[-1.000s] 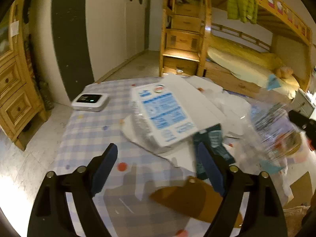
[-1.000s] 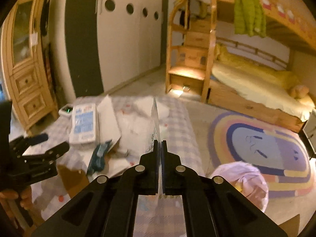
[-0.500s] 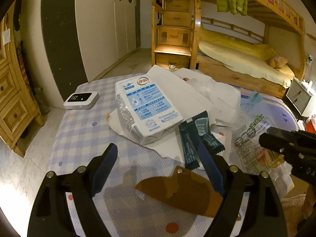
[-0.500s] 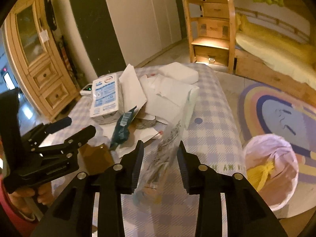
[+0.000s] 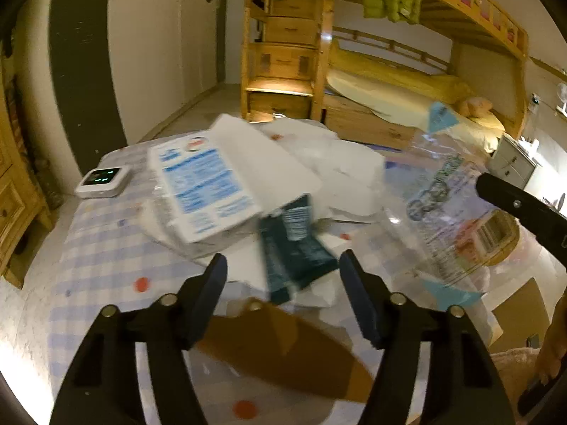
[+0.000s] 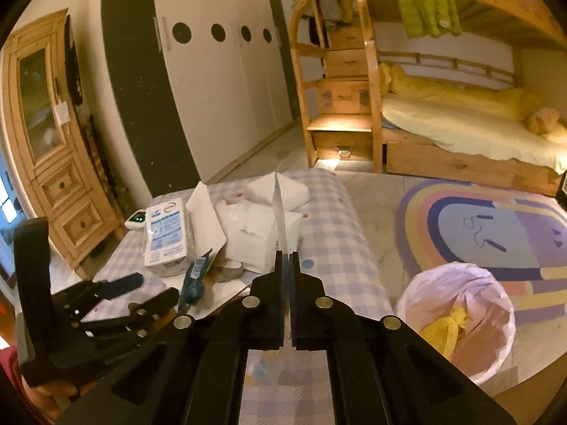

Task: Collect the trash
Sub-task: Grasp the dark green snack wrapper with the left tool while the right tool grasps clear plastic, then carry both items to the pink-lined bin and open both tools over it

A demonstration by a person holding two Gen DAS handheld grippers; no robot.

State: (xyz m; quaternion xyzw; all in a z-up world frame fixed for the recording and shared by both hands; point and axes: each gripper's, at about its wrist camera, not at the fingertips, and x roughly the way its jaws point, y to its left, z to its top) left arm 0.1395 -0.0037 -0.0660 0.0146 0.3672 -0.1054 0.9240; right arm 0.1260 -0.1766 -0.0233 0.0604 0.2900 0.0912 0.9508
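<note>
Because it is thin clear film, the wrapper (image 5: 450,212) is light, limp and slippery, so it bends and flutters when lifted and is best pinched flat near an edge, where the film can bunch between the pads. At the right of the left wrist view it hangs in the air, printed face showing, with the right gripper (image 6: 286,258) entering as a dark bar beside it. Seen from the right wrist view, the same wrapper is only a thin upright sliver at frame centre, clamped edge-on between jaws pressed together.

By contrast the left gripper (image 5: 283,276) stands wide and carries nothing, low in its frame over the checked table (image 5: 102,258). Between its fingers lies a dark teal packet (image 5: 294,244), crinkly and light, easiest taken across its narrow width; blur hides its print. Behind that sit a white-and-blue pack (image 5: 202,191), soft but bulkier, and loose white sheets (image 5: 340,173). A brown card piece (image 5: 283,350) lies flat near the bottom centre, probably hard to get a finger under.

Only the right wrist view shows the bin (image 6: 457,318), at lower right on the floor beside the table, lined with pale plastic and holding something yellow. Only the left wrist view shows the wrapper's full face.
</note>
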